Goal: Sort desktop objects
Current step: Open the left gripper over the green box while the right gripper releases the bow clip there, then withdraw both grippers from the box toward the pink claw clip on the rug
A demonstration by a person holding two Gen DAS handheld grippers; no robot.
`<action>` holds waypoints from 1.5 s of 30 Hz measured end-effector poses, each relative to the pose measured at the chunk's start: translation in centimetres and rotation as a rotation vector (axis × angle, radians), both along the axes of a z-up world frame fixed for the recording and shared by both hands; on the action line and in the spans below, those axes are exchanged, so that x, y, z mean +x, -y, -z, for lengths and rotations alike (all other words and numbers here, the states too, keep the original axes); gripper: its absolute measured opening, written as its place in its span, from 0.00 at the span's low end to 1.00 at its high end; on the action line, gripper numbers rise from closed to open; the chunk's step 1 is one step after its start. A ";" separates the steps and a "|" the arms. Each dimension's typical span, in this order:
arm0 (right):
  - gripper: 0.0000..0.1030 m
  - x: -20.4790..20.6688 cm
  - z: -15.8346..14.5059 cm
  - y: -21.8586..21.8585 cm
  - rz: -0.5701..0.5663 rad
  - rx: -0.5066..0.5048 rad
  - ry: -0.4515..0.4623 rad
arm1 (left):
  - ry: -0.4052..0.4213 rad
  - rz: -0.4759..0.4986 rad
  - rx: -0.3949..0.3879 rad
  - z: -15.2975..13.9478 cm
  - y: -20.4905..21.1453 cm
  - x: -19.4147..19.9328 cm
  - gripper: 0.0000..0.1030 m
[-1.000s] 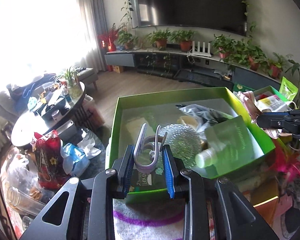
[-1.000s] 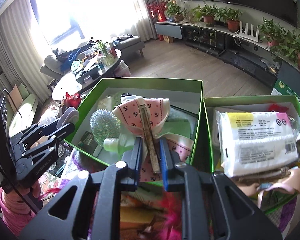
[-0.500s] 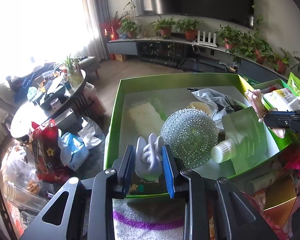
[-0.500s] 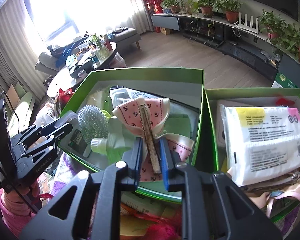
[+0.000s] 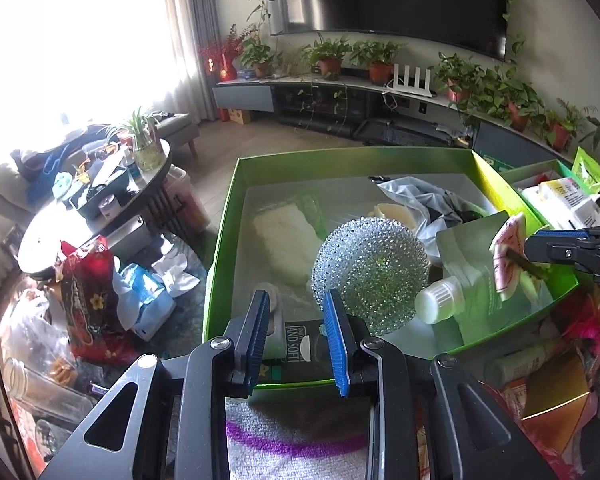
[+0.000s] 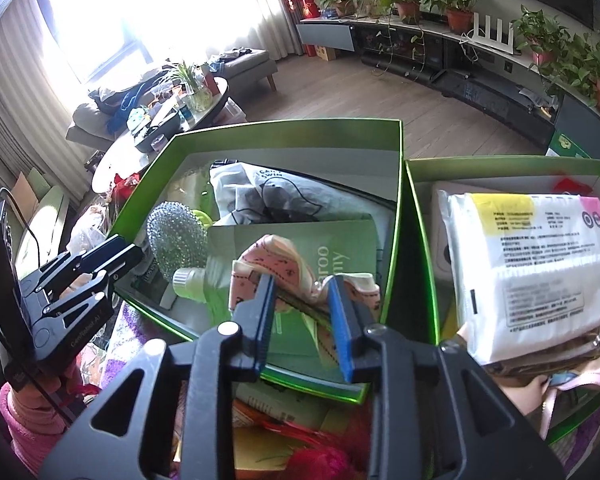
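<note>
You had the big green box (image 6: 395, 208) in front of you, and it was already quite full. A flat green pouch (image 6: 340, 248) lay inside, soft and floppy, with a shiny ball (image 6: 176, 236) beside it. The pink bow (image 6: 276, 260) lay on top of the pouch, between the jaws of your right tongs (image 6: 301, 284). Those jaws were opening, and the pads did not seem to press the bow. The bow looked light and soft, so its cloth would squash and slip. Its thin metal bar (image 6: 304, 306) was the stiff part, so that was the best place to pinch. Your left tongs (image 5: 294, 300) stood apart with nothing in them. A small white clip (image 5: 276, 312) lay in the box just past them. It looked hard, smooth and light.
</note>
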State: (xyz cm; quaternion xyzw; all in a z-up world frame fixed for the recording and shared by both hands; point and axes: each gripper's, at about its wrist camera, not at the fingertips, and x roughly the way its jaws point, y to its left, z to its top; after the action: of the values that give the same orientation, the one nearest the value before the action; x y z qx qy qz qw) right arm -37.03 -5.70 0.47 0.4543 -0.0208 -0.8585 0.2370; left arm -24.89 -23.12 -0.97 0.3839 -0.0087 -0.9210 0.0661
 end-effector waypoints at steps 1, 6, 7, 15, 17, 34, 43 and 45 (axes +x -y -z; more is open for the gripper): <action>0.27 0.1 -0.2 0.0 0.001 0.000 -0.003 | 0.000 0.000 -0.002 -0.1 0.1 0.0 0.27; 0.27 0.8 -0.8 -0.3 -0.002 -0.003 -0.013 | -0.010 0.008 0.005 -0.7 -0.4 0.6 0.27; 0.27 1.0 -0.9 -0.2 -0.006 -0.001 -0.015 | -0.011 0.010 0.006 -0.8 -0.4 0.7 0.27; 0.27 3.3 -1.9 -1.2 -0.025 0.017 -0.042 | -0.026 0.040 0.001 -2.1 -1.9 2.6 0.27; 0.27 4.0 -2.1 -1.7 -0.027 0.017 -0.046 | -0.035 0.052 0.001 -2.6 -2.6 3.5 0.27; 0.35 13.5 -1.9 -6.4 -0.054 0.008 -0.048 | -0.082 0.116 -0.006 -3.8 -8.3 12.3 0.47; 0.35 16.8 0.0 -9.1 -0.032 -0.012 -0.007 | -0.086 0.201 0.005 -3.6 -12.4 15.6 0.47; 0.36 17.7 0.6 -9.5 -0.033 -0.012 0.003 | -0.086 0.235 0.012 -3.5 -13.4 16.0 0.47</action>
State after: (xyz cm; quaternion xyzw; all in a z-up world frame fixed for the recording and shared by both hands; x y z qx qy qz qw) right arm -19.37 3.82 -0.12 0.4545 -0.0190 -0.8535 0.2541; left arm -8.84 -9.70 2.49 0.3409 -0.0454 -0.9380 -0.0443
